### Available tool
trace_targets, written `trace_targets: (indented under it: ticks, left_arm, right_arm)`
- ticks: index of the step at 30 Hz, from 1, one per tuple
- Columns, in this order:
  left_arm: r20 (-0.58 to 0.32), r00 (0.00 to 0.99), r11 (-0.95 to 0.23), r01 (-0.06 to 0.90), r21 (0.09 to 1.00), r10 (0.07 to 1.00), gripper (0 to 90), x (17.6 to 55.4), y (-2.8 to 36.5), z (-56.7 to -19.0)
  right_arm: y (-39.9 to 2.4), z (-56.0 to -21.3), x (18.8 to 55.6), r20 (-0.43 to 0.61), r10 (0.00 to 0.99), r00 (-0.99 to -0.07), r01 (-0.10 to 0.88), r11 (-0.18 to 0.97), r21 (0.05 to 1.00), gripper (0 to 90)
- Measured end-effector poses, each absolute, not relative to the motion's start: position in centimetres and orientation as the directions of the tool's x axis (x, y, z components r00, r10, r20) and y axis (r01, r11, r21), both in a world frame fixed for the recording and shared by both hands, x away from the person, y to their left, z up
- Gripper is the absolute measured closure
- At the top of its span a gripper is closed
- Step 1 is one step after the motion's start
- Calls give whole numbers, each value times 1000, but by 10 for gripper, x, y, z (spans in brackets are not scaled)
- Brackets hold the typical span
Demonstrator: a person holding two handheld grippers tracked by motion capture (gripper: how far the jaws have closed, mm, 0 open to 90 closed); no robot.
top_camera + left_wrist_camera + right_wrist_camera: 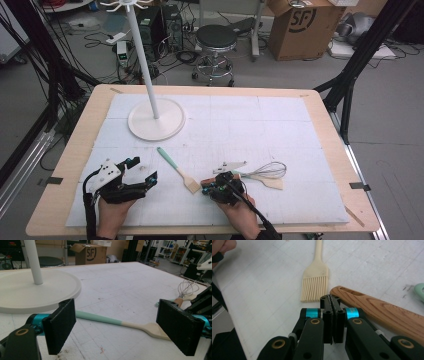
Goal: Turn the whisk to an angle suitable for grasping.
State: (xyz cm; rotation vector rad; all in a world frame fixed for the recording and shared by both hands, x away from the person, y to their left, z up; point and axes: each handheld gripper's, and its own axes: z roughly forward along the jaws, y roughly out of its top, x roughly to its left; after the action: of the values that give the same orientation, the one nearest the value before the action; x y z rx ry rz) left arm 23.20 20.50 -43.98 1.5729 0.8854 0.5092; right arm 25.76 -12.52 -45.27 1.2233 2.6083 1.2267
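Note:
A pastry brush (178, 169) with a mint-green handle and cream bristles lies on the white mat between my two grippers. In the left gripper view the brush (117, 322) lies across the gap in front of the jaws, which do not touch it. My left gripper (141, 170) (120, 320) stands wide open. My right gripper (207, 187) (332, 300) is shut with nothing in it, pointing at the brush bristles (315, 285). A wooden handle (382, 312) lies just to the right of its jaws. The wire whisk (270, 170) (187, 287) lies beyond my right hand.
A white stand with a round base (156, 132) and a tall pole (142, 55) occupies the mat's far left. A cream spatula (272, 183) lies beside the whisk. The wooden table edge (55, 200) runs around the mat. A stool (215, 37) and a cardboard box (300, 25) are on the floor behind.

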Motion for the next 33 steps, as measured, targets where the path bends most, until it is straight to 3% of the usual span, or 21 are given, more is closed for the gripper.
trace_targets:
  ticks: [24, 28, 33]
  left_arm:
    - [-155, 616, -10, 256, 967, 772, 166, 232, 205, -440]
    - [-151, 617, -15, 256, 967, 772, 166, 232, 205, -440]
    - [-151, 618, -15, 256, 967, 772, 166, 232, 204, -440]
  right_arm:
    - [-137, -451, 254, 248, 684, -686, 625, 378, 684, 898]
    - [-155, -446, 257, 263, 707, -656, 635, 330, 699, 898]
    - [-198, -432, 279, 311, 774, -551, 663, 180, 726, 898]
